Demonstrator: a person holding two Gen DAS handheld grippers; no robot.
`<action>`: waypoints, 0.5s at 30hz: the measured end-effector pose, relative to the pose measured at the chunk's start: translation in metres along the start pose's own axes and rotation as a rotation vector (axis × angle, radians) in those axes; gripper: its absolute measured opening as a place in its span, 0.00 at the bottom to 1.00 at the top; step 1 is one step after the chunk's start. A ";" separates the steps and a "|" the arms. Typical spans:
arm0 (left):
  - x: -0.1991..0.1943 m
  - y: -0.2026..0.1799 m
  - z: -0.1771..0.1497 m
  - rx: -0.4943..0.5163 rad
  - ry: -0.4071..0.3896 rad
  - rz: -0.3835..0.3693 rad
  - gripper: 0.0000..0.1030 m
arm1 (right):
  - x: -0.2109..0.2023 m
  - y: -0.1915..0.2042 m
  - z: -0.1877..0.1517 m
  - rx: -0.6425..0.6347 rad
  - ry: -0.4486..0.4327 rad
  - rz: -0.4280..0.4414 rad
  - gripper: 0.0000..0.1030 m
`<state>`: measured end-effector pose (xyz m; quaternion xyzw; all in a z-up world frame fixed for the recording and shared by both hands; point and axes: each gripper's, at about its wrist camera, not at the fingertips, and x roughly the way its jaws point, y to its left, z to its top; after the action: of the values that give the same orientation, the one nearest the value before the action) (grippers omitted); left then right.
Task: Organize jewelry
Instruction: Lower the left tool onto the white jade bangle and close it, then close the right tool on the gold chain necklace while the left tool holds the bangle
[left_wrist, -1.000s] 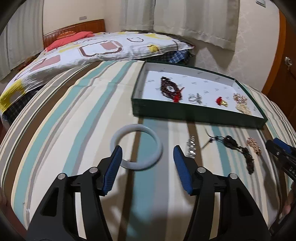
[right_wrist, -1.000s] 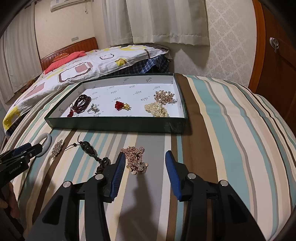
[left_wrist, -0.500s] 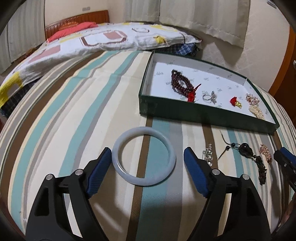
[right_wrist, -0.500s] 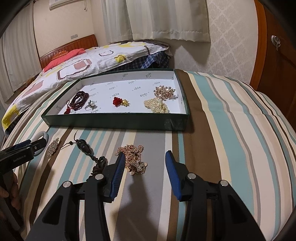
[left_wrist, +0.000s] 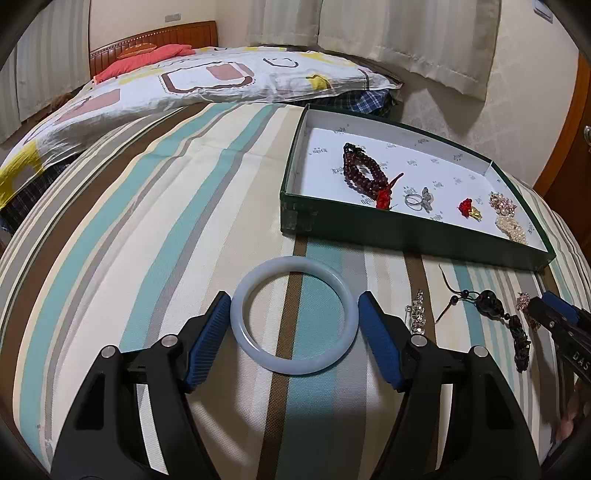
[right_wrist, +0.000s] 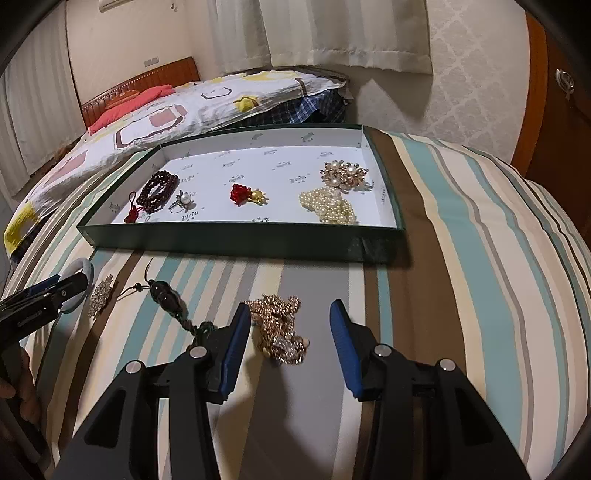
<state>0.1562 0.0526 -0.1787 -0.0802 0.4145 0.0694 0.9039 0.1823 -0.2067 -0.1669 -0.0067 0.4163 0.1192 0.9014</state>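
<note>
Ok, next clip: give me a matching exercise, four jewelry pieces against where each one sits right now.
Things:
1. pale bangle
2. gold chain
3. pearl strand
4. dark red bead bracelet

Places:
A. right end of the green box
B. on the bedspread between the right gripper fingers
C. left end of the green box
D. on the bedspread between the left gripper fingers

Pairs: 1-D, 2-B, 3-A, 4-C

A home bedroom: a bed with a wooden headboard, red pillow and patterned quilt, pale curtains, wallpapered walls, and what looks like a wooden wardrobe door.
</note>
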 end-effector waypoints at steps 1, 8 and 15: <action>0.000 0.000 0.000 0.000 0.000 0.000 0.67 | 0.002 0.000 0.001 -0.003 0.009 0.002 0.43; 0.000 0.000 0.000 -0.001 0.000 0.000 0.67 | 0.003 0.007 -0.003 -0.057 0.013 -0.007 0.28; -0.001 0.001 0.000 -0.002 0.000 -0.001 0.67 | -0.001 0.011 -0.006 -0.066 0.006 0.024 0.11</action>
<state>0.1554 0.0532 -0.1783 -0.0813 0.4143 0.0692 0.9039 0.1745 -0.1973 -0.1694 -0.0319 0.4147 0.1434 0.8980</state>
